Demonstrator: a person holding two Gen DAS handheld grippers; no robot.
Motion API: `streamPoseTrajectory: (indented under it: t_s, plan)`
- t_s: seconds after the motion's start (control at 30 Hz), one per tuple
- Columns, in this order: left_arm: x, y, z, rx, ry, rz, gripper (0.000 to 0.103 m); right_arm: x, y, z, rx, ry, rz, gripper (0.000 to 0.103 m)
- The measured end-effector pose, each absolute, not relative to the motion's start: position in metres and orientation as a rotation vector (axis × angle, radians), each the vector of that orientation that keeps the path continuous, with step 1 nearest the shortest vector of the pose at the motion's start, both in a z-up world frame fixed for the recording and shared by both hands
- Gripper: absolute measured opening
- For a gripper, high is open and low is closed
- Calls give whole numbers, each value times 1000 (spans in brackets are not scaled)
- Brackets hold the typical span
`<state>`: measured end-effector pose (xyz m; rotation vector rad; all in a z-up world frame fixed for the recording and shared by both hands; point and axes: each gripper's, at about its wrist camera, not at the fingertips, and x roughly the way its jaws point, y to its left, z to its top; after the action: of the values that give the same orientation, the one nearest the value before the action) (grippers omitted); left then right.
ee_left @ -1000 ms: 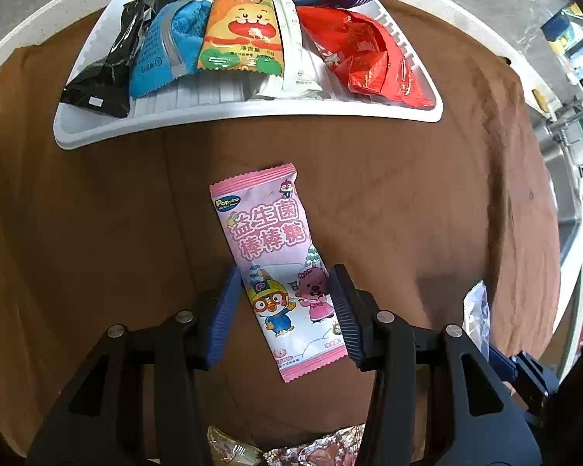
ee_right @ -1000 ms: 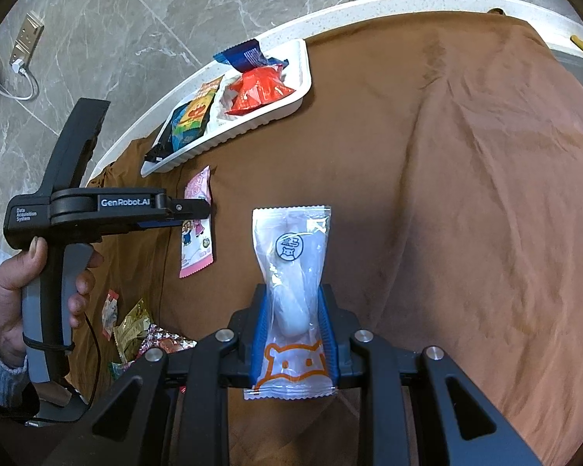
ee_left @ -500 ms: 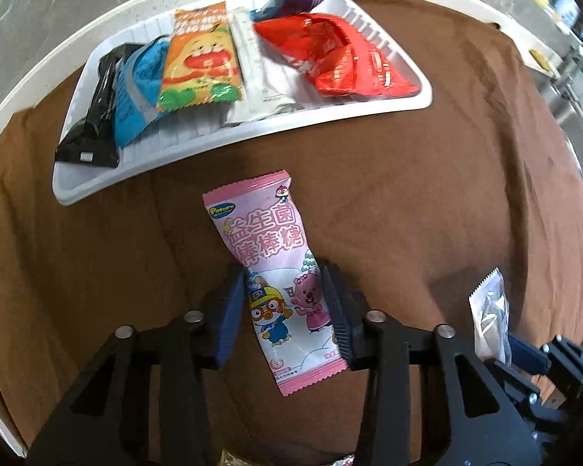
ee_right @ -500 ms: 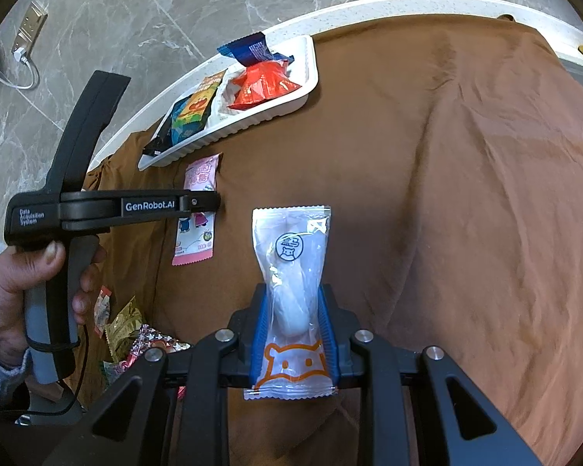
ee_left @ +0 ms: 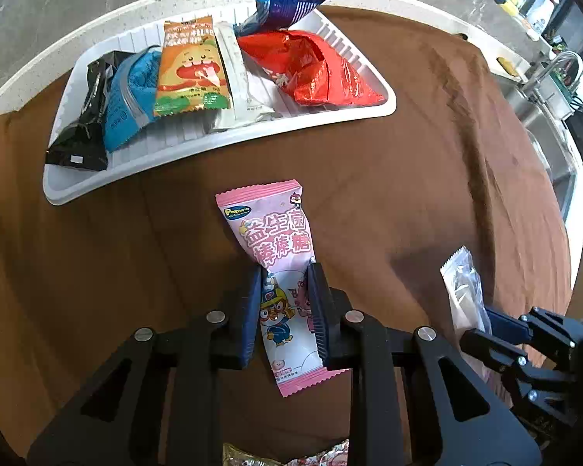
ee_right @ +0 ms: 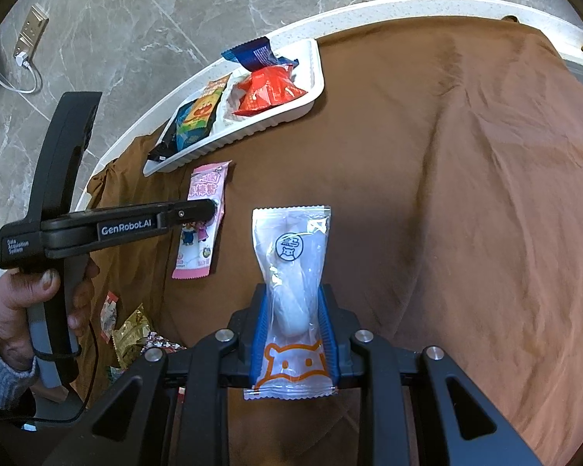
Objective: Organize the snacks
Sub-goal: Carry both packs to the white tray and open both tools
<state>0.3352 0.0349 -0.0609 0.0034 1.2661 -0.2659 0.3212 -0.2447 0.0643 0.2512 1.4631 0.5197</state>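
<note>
My left gripper (ee_left: 285,295) is shut on a pink cartoon candy packet (ee_left: 276,244) and holds it over the brown cloth, short of the white tray (ee_left: 252,132). The tray holds black, blue, orange, white, red and dark blue snack packets. My right gripper (ee_right: 293,322) is shut on a clear white packet with an orange bear print (ee_right: 291,268), held above the cloth. In the right wrist view the pink packet (ee_right: 204,202) hangs from the left gripper (ee_right: 210,209), near the tray (ee_right: 276,124). The right gripper's clear packet shows at the right of the left wrist view (ee_left: 464,291).
Several loose small snacks (ee_right: 132,330) lie on the brown cloth (ee_right: 466,194) at the near left. The cloth covers a round white-edged table. A sink and tap (ee_left: 555,73) stand beyond the table at the right.
My left gripper has closed on the pink packet and lifted it. The tray has shifted in the left wrist view. The right gripper keeps its clear packet.
</note>
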Motion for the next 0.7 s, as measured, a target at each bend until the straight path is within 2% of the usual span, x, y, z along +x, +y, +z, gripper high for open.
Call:
streamPoseTrajectory:
  t_s: [0.3,0.7]
  plan:
    - [330,55,-28,-71,1211,-301,22,331,-245,72,283,1444,535,27]
    - [362,136,18,-180,1106,-217,22,389,-222,88,263,1349,589,27]
